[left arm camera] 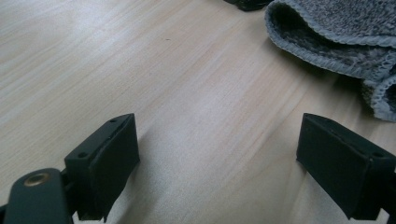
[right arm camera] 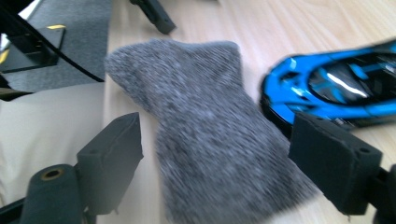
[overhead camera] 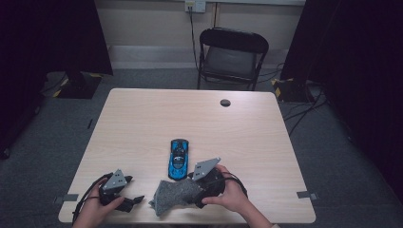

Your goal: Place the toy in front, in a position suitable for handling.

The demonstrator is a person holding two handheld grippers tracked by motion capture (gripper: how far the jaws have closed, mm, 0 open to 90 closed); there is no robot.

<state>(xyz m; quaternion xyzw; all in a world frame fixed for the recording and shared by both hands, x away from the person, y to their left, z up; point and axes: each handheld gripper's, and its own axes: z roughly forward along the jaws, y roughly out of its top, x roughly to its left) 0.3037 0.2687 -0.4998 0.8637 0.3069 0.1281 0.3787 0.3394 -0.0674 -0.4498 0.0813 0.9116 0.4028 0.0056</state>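
High view gives me the whole layout: a pale wooden surface [overhead camera: 142, 123], a blue toy car [overhead camera: 178, 159] near its middle, a grey cloth [overhead camera: 173, 194] just below the car at the near edge, and a black folding chair [overhead camera: 231, 56] standing beyond the far side. My left gripper [overhead camera: 124, 197] sits at the near left, apart from the cloth; my right gripper [overhead camera: 202, 187] rests at the cloth's right end.

Left gripper view adds what I cannot read from above: its fingers [left arm camera: 105, 163] stand wide apart over bare wood, the cloth's hemmed edge [left arm camera: 336, 42] ahead to the right.

Right gripper view shows the fingers [right arm camera: 112, 158] spread wide with the cloth [right arm camera: 210, 140] lying between them, unclamped, and the car [right arm camera: 336, 88] just beside the cloth's right side.
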